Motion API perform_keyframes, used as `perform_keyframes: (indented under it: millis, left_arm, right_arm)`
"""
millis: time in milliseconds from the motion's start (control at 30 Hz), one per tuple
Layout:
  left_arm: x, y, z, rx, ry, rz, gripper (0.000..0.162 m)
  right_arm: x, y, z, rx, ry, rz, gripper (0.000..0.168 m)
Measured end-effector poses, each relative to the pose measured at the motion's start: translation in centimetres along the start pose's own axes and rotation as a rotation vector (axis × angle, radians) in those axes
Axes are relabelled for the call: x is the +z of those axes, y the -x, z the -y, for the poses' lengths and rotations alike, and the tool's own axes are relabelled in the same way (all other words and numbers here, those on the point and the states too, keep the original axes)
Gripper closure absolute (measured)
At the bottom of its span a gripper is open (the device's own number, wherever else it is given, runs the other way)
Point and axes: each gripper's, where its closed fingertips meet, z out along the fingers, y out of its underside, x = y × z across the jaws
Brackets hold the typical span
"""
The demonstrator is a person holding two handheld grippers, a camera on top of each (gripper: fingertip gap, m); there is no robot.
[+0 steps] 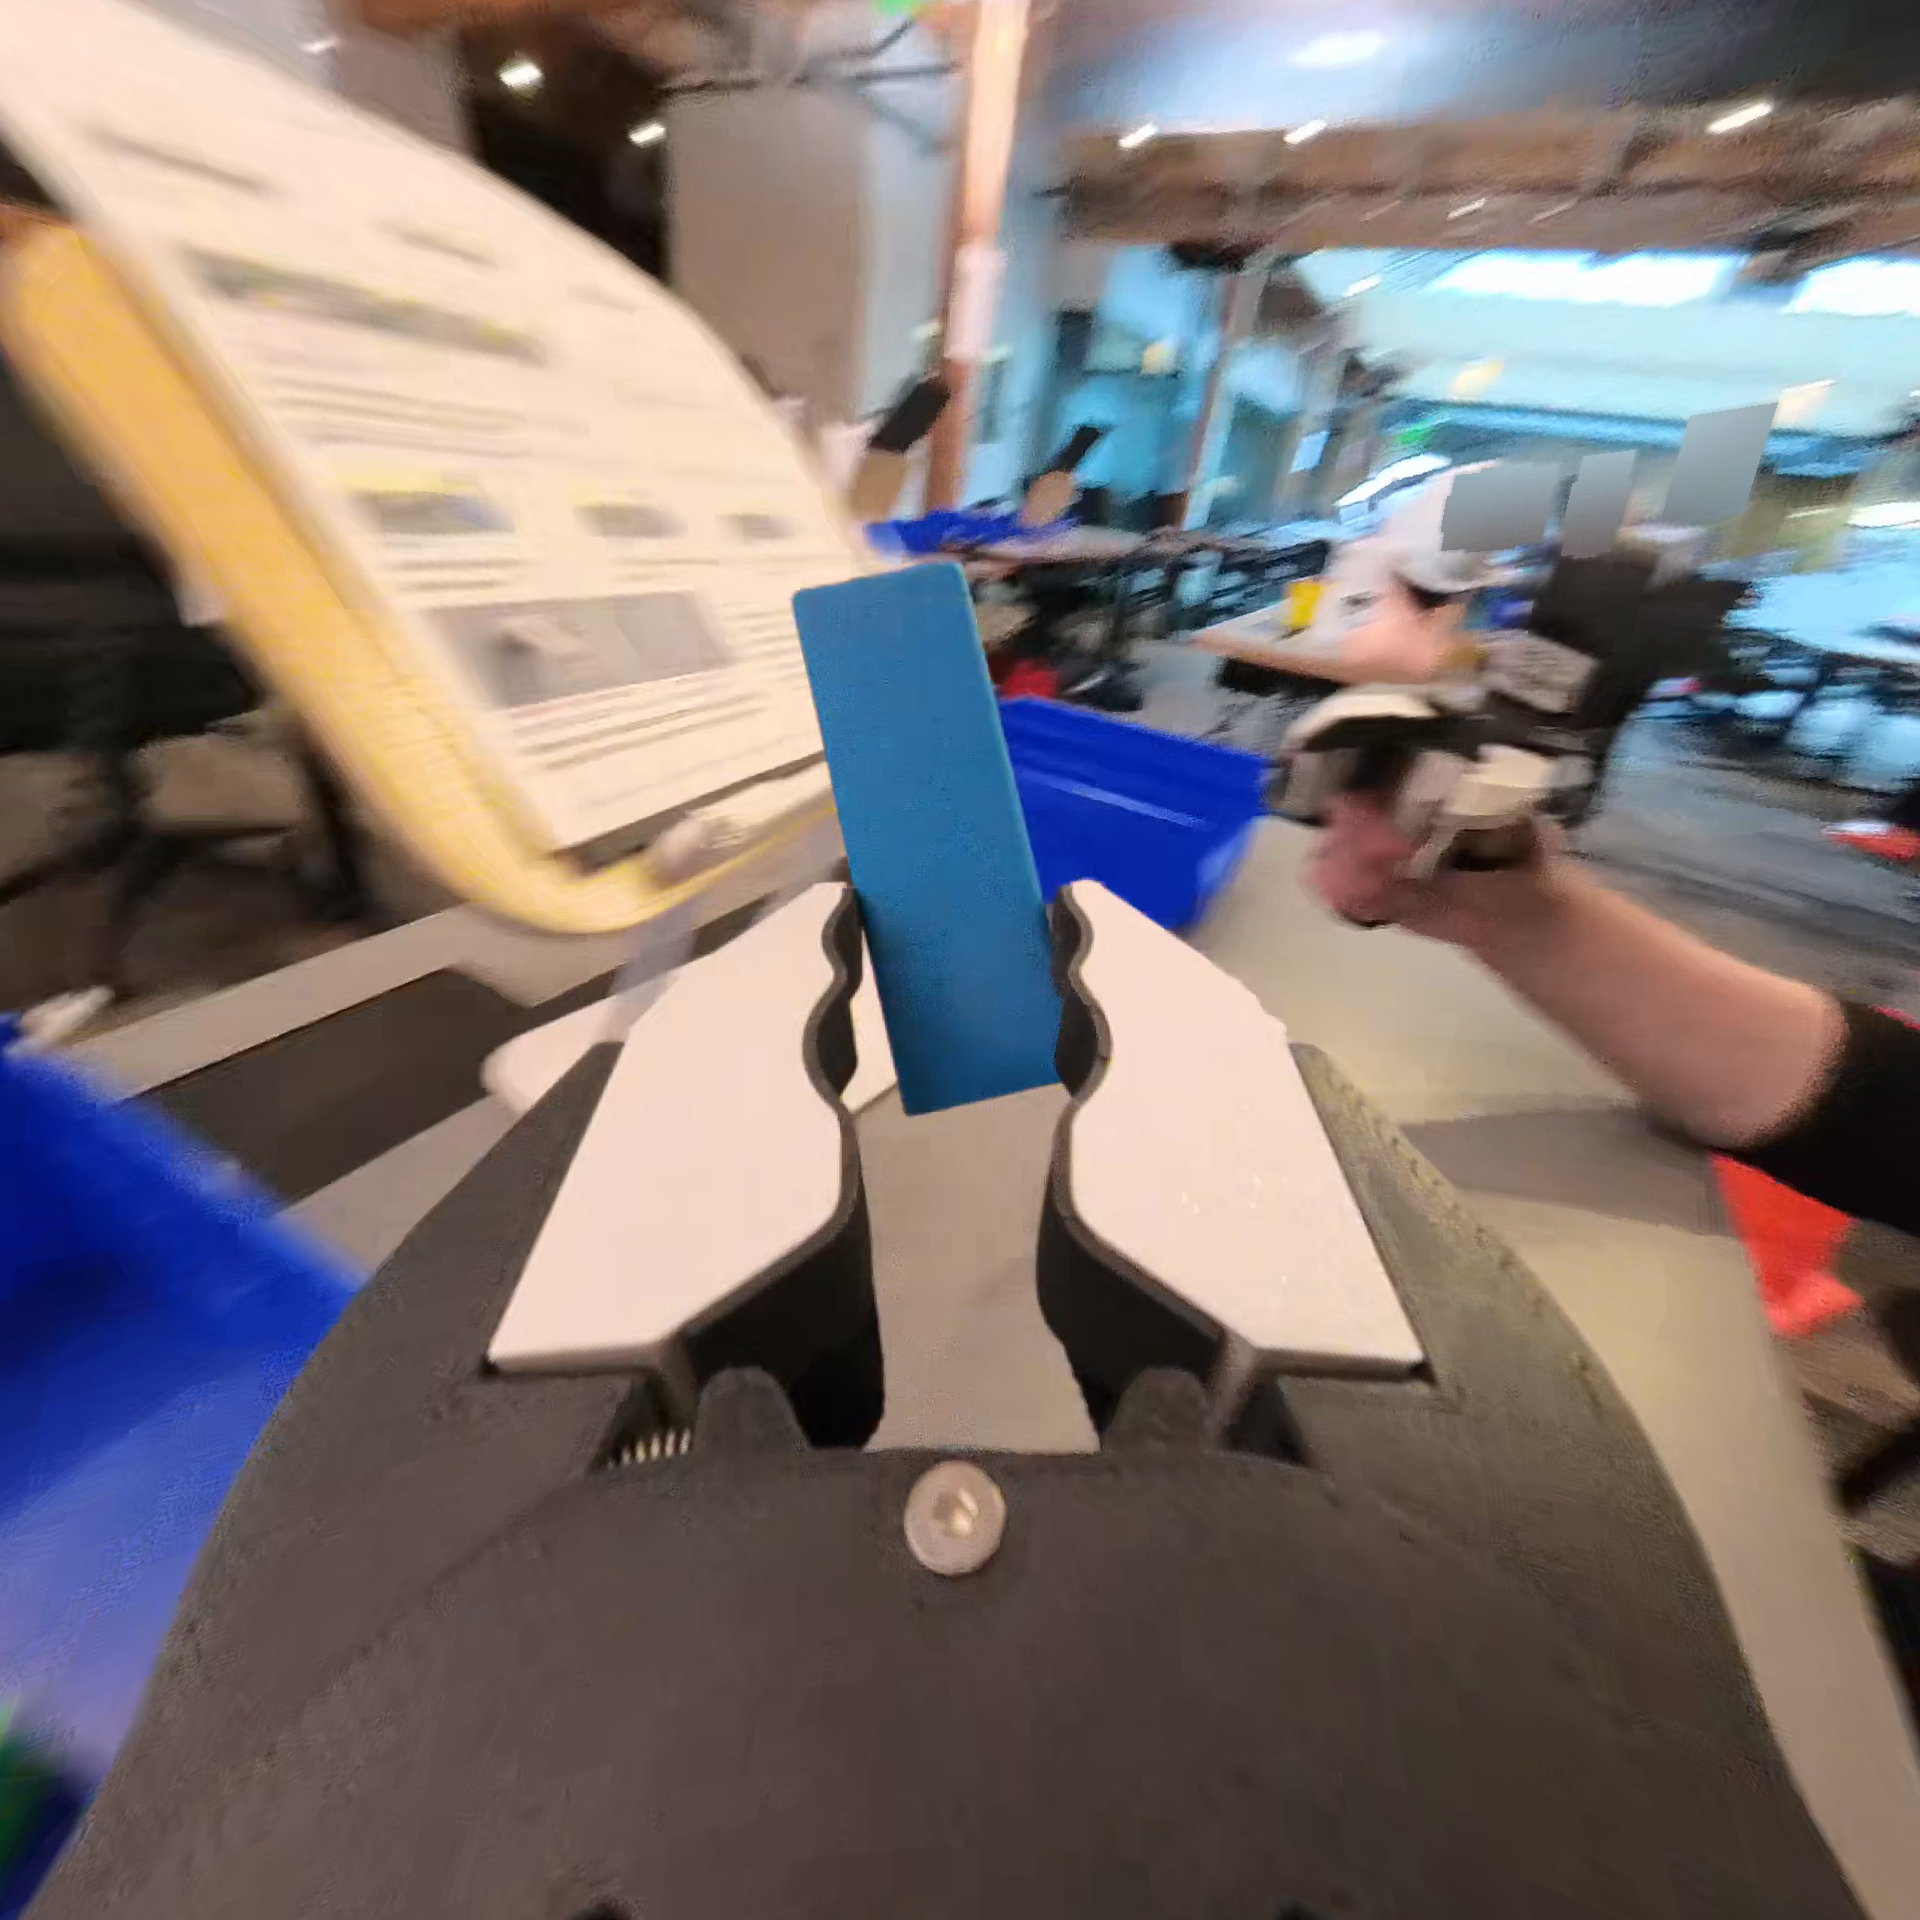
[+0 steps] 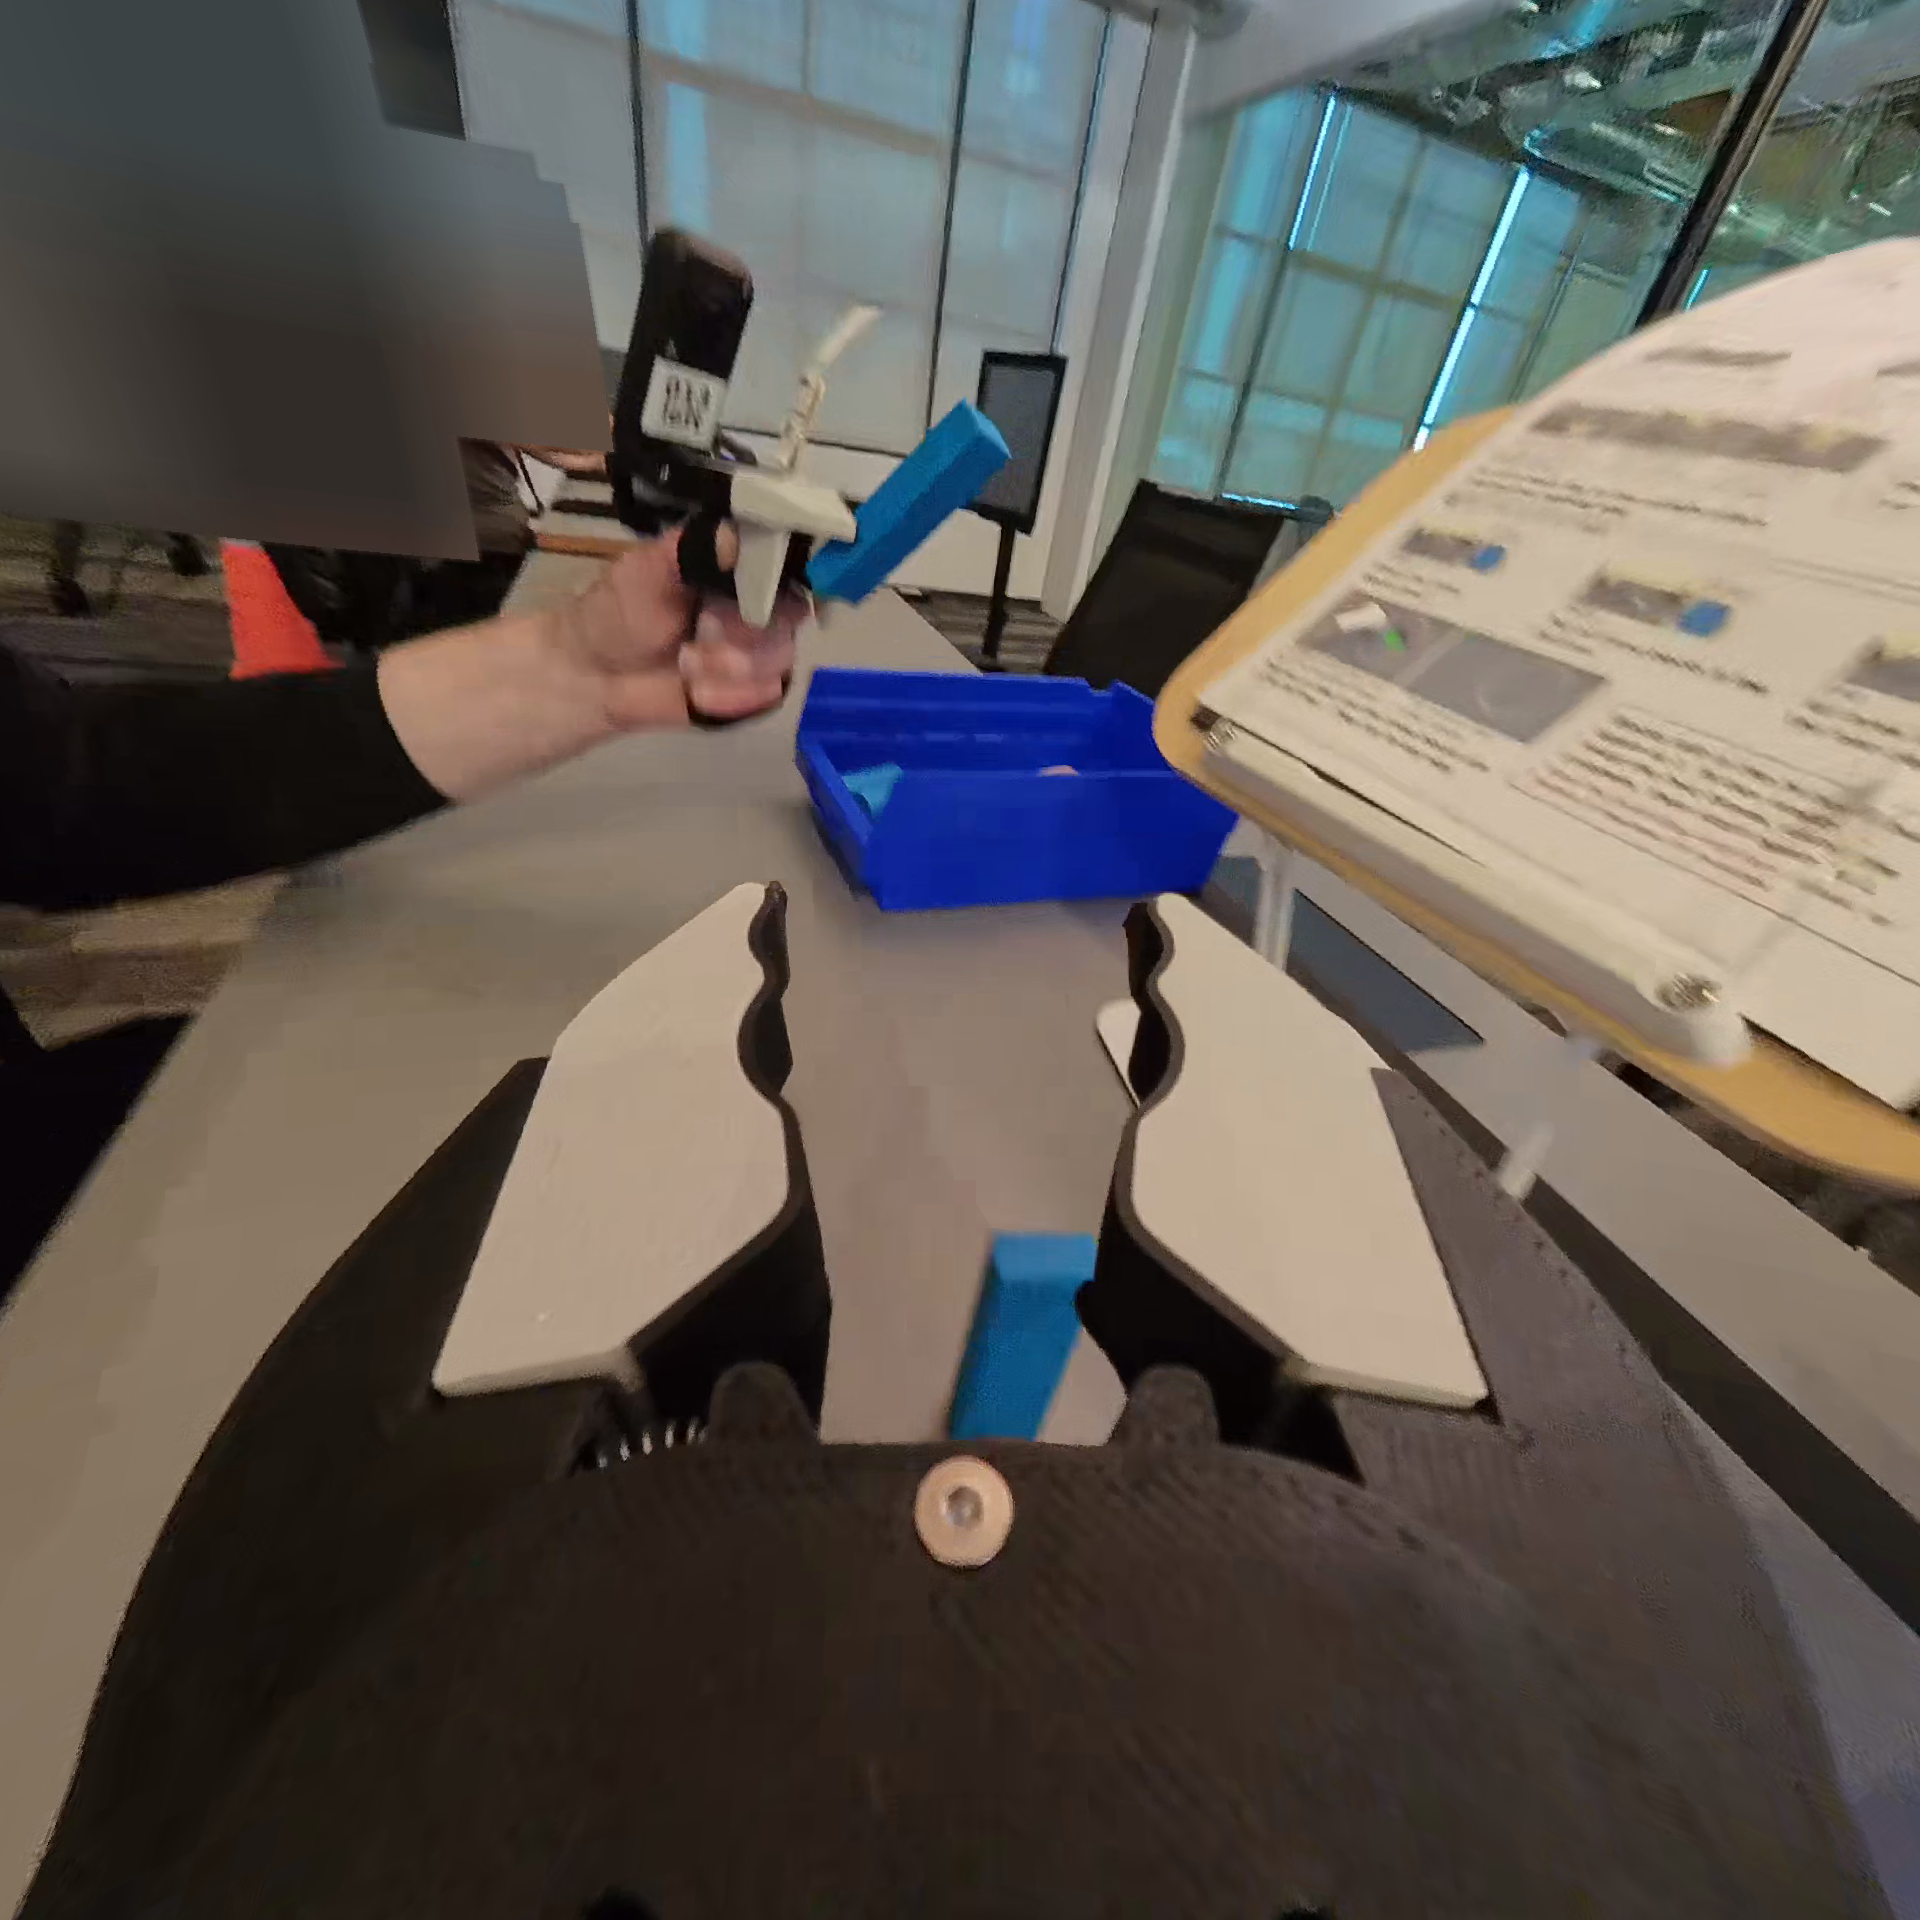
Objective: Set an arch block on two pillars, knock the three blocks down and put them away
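Between the right gripper's [image 2: 951,935] parted fingers, a blue block [image 2: 1023,1335] lies on the table [image 2: 520,935]; left gripper [image 1: 956,914] clamps another block [image 1: 930,831].

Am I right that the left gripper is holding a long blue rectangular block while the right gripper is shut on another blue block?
Not quite: the right gripper is open and holds nothing, as the right wrist view shows; a blue block lies on the grey table beneath it. The left gripper does hold the long blue rectangular block.
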Motion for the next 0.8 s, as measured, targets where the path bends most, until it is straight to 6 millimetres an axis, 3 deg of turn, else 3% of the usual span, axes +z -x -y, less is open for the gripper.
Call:
perform_keyframes:
  millis: [167,300,467,567,700,767,800]
  left_arm:
    - [4.6,-10.8,-2.3,0.008,-0.021,-0.307,0.127]
    - [7.3,-15.6,-4.4,0.029,-0.007,-0.44,0.127]
    - [8.8,-17.9,-6.6,0.017,0.043,-0.522,0.127]
    - [9.2,-18.6,-7.1,0.009,0.047,-0.553,0.127]
    - [9.8,-18.8,-8.2,-0.012,0.07,-0.559,0.127]
    - [9.9,-18.3,-8.6,-0.032,0.088,-0.545,0.115]
    - [9.8,-17.8,-9.0,-0.011,0.101,-0.52,0.117]
  right_arm:
    - [4.3,4.4,3.0,0.183,-0.12,0.157,0.099]
    - [5.7,6.3,3.4,0.299,-0.18,0.273,0.102]
    - [5.0,6.9,2.7,0.329,-0.141,0.279,0.114]
    - [4.4,7.3,1.9,0.348,-0.118,0.289,0.133]
    - [3.8,7.2,1.1,0.335,-0.096,0.282,0.133]
    - [3.0,6.8,1.0,0.307,-0.074,0.264,0.133]
    - [2.4,6.4,0.9,0.276,-0.062,0.243,0.133]
